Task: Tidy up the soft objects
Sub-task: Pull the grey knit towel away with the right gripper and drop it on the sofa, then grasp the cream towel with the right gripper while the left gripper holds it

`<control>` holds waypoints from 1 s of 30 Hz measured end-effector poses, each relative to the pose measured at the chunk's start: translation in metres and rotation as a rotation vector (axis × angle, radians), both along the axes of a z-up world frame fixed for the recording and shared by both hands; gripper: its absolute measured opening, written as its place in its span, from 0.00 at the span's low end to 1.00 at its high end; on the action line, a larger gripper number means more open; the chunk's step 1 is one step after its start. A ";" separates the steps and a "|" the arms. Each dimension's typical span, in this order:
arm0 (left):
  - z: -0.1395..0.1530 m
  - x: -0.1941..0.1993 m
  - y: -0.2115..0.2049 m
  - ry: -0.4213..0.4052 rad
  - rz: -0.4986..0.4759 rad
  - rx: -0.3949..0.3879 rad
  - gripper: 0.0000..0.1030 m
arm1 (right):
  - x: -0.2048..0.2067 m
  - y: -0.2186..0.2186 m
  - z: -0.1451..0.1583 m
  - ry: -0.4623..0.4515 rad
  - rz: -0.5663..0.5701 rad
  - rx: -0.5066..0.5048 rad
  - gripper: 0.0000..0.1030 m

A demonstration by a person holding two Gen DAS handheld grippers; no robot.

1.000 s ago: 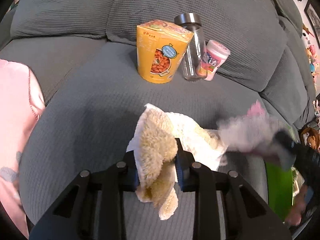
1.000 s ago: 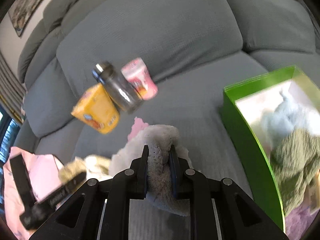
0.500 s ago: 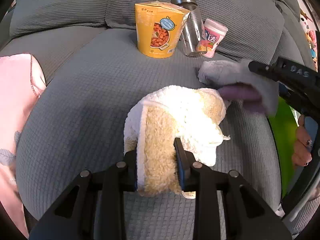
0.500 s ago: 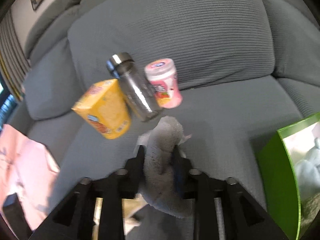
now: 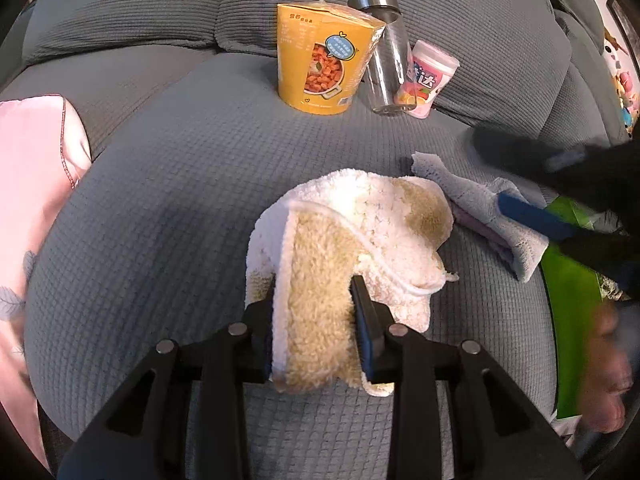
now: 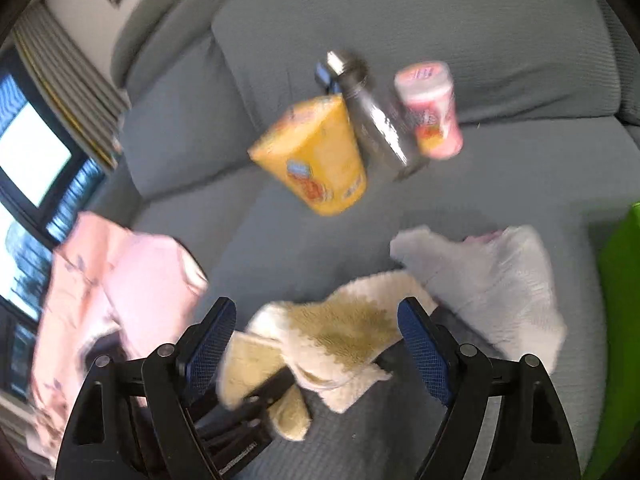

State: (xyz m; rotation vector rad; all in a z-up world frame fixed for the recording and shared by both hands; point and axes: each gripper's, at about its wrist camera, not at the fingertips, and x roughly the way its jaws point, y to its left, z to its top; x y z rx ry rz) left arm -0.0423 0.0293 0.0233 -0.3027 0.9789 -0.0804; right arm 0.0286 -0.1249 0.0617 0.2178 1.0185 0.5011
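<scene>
My left gripper is shut on a fluffy cream and tan cloth that rests on the grey sofa seat. The cloth also shows in the right wrist view. A pale grey cloth lies flat just right of it, also in the right wrist view. My right gripper is open and empty, above the cream cloth; in the left wrist view it is a dark blur over the grey cloth. A green box stands at the right.
A yellow food carton, a glass jar with a metal lid and a pink canister stand at the back of the seat. A pink garment lies at the left. Sofa back cushions rise behind.
My right gripper has let go of the grey cloth, which now lies on the seat, and has opened wide. My left gripper still holds the cream cloth, now lowered onto the seat.
</scene>
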 end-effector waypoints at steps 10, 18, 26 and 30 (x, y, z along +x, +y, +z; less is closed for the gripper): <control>0.000 0.005 0.000 0.009 -0.020 -0.005 0.27 | 0.013 0.014 -0.057 0.150 0.072 0.074 0.41; 0.013 -0.004 0.007 -0.027 -0.023 -0.036 0.24 | -0.006 0.029 -0.045 0.131 0.144 0.125 0.36; 0.068 -0.031 0.003 -0.215 -0.027 0.000 0.24 | -0.034 0.030 0.016 -0.062 0.137 0.144 0.36; 0.096 -0.041 -0.008 -0.299 -0.062 0.000 0.24 | -0.047 0.014 0.049 -0.152 0.096 0.170 0.36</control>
